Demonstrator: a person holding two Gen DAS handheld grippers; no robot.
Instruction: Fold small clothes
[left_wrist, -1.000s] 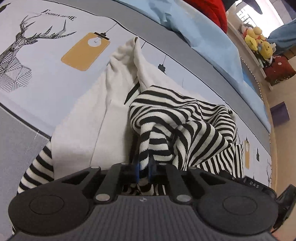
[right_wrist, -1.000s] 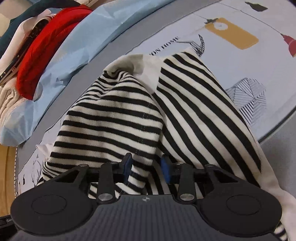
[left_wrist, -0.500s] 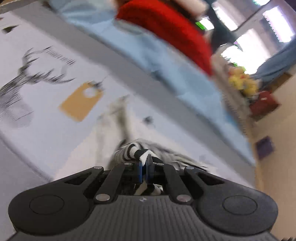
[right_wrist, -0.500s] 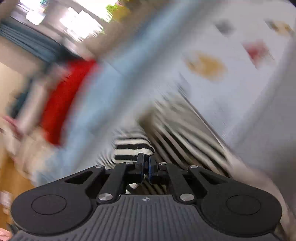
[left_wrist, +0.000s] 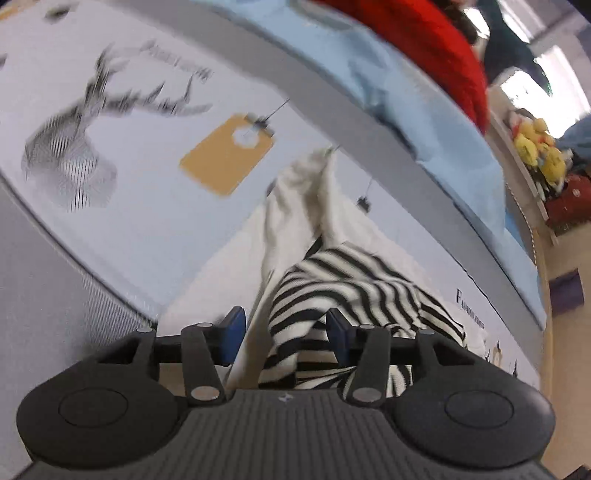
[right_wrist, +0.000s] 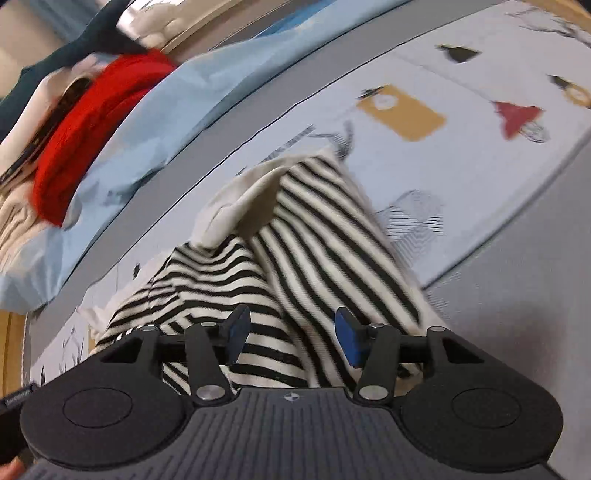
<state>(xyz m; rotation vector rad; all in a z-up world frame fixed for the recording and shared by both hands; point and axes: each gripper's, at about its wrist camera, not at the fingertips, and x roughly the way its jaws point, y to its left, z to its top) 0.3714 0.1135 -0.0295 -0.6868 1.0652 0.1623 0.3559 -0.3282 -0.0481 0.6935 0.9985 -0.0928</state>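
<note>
bright, even daylight with window glare, motion blur throughout, and fisheye bending at edges.

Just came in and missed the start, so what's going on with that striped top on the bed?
A person holding two sets of tongs is folding a black-and-white striped top on the printed bedsheet. The left tongs and right tongs are both open, right over the bunched fabric and gripping nothing. The top lies crumpled, its cream inside showing, not yet a neat fold.
</note>
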